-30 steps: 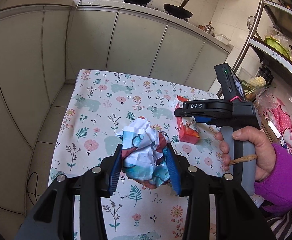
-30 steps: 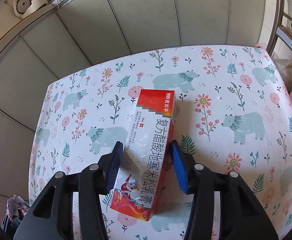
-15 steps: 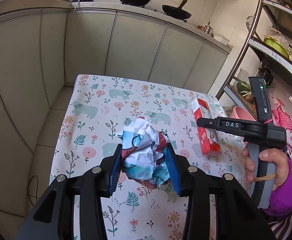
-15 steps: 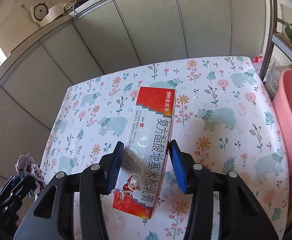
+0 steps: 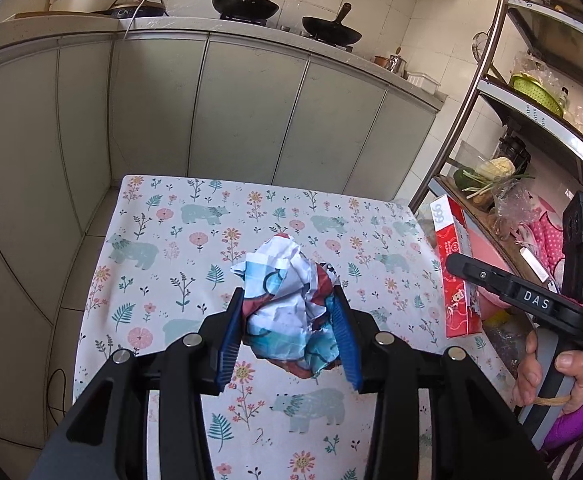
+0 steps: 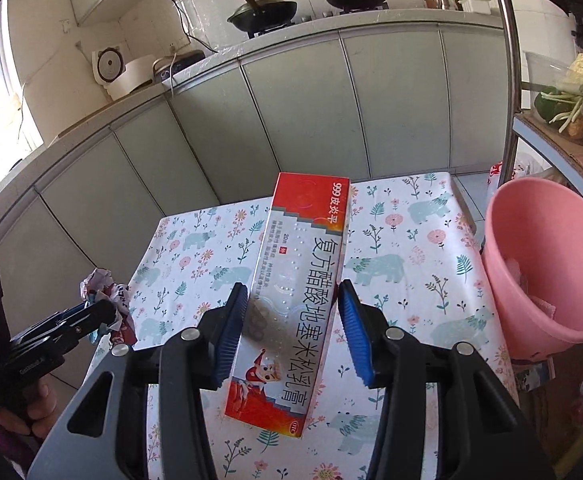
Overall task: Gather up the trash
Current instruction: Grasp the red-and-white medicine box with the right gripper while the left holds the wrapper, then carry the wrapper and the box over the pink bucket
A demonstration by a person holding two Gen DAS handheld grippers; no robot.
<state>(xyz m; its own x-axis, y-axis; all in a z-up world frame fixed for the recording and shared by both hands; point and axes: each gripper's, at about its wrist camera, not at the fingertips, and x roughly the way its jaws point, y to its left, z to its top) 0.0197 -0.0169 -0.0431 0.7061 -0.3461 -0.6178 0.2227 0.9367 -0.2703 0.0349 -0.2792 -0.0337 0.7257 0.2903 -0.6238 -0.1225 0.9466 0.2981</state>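
- The left claw (image 5: 289, 334) is clamped on a crumpled paper ball (image 5: 287, 304), white with blue and red print; both blue pads (image 5: 227, 338) press into its sides, and the ball hangs clear above the surface (image 5: 163, 240).
- The surface wears a cloth patterned with bears, flowers and leaves, and no loose trash shows on it in either view.
- From the right wrist view, that same claw and its ball (image 6: 105, 292) sit at the far left, off the near left corner of the cloth.
- The right claw (image 6: 293, 330) holds a long red and silver carton (image 6: 295, 284) with Chinese lettering; the pads grip it about midway along its length, and the carton points away from the camera, lifted off the surface.
- In the left wrist view the carton (image 5: 453, 276) hangs past the right edge of the surface.
- A pink bucket (image 6: 507, 272) stands just beside the right edge of the surface, with something pale pink inside that I cannot make out.
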